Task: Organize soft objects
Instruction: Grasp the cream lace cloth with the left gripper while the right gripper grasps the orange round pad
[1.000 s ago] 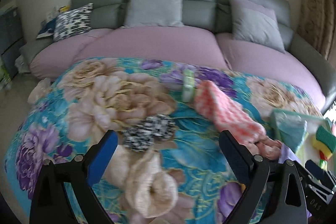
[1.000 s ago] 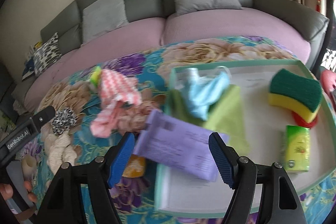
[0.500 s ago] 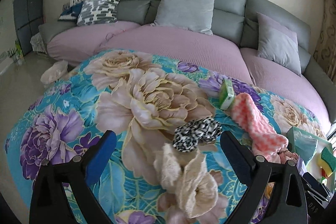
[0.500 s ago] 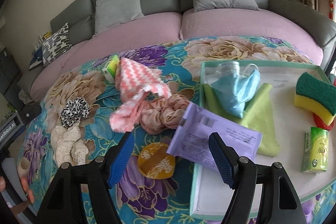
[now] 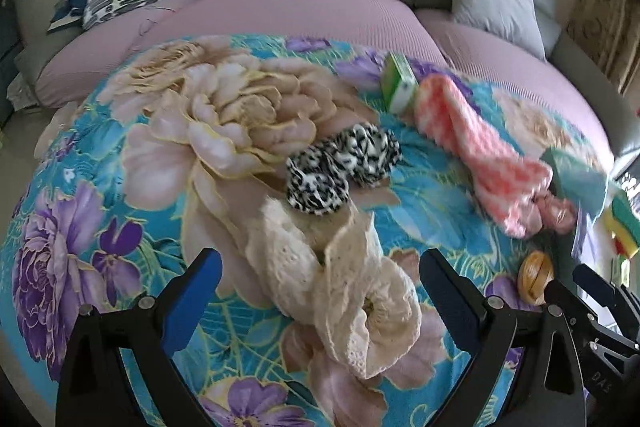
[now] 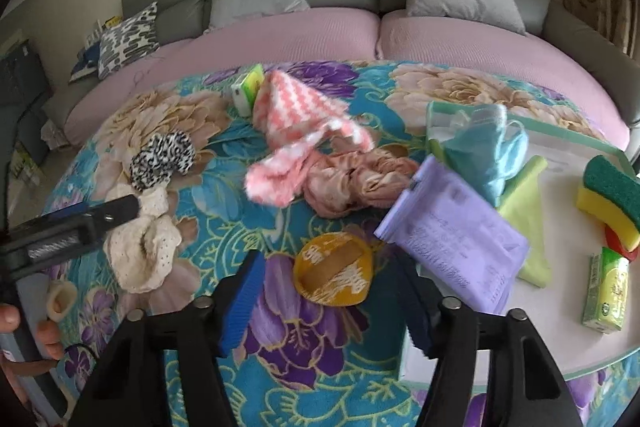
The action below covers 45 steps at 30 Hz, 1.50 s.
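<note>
My left gripper (image 5: 320, 291) hangs over a table draped in a floral blanket (image 5: 120, 131), its 2 blue-padded jaws spread wide and gripping nothing. Directly between and just ahead of those jaws lies a cream lace cloth (image 5: 352, 291), bunched into loose rolls. Touching its far end is a black-and-white patterned scrunchie (image 5: 340, 167). Farther ahead and to the right sits a small green tissue pack (image 5: 398, 83), with a pink-and-white zigzag cloth (image 5: 480, 143) just beside it, trailing off to the right. My right gripper (image 6: 332, 291) is empty too; its jaws are closing, with nothing caught between them. A round yellow pad (image 6: 334, 269) lies on the blanket just in front of its fingertips. Ahead of that is a crumpled dusty-pink cloth (image 6: 356, 183), touching the zigzag cloth. To the right, a purple packet (image 6: 456, 231) overhangs the edge of a white tray (image 6: 568, 287). In the tray are a light blue face mask (image 6: 484, 151), a lime-green cloth (image 6: 524, 211), a yellow-and-green sponge (image 6: 608, 203) and a 2nd green tissue pack (image 6: 606, 289). Far to the left, my fingers (image 6: 50, 335) wrap the other gripper's handle.
</note>
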Motion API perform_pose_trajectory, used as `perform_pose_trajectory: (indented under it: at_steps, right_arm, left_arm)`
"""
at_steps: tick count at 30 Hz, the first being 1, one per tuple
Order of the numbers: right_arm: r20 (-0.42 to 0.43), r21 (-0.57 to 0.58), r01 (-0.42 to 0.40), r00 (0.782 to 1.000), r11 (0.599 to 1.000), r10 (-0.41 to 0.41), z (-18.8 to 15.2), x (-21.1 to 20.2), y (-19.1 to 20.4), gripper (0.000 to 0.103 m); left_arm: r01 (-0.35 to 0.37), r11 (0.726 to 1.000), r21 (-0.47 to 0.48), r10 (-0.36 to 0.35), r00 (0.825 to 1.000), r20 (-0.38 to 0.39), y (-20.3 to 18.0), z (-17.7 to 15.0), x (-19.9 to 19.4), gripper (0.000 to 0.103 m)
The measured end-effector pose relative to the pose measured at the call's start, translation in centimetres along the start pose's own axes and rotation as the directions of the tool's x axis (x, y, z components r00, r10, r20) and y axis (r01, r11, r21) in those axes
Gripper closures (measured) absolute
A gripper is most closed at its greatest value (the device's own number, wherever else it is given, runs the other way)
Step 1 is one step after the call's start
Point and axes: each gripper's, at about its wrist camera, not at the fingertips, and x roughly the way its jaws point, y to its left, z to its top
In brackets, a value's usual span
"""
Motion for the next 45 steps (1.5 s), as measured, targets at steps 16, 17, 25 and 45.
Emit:
perform_pose_trajectory:
  at_steps: [16,17,25,45]
  right_arm:
    - [-0.085,-0.003,0.013,0.996,1.000,-0.013,-0.8,2.6,0.1,0.041]
    - [-0.085,-0.007,0.018,0.996,1.000,-0.018,-0.8,2.7,0.2,0.042]
    - [-0.070,0.001,0.045,0.997,0.999,-0.045,-0.3,3.3,0.0,0.044]
    - [-0.054,0.041,0.005,0.999,0.999,-0.002,-0.1,3.5,-0.4,0.050]
  left_arm:
    - [-0.021,0.999,0.026,0.022,0.999,-0.039,-0.5,-0.4,1.3,0.004]
    - [-0.023,0.999,0.029,0.024,0.999,-0.039,-0.6,-0.4,1.3,0.004]
    - [-0.036,0.998,0.049,0.039,0.997,-0.066,-0.8,-0.4,2.4,0.005]
    - [-0.009,0.995,0.101,0.018,0.996,-0.085,-1.6,-0.6,2.7,0.066]
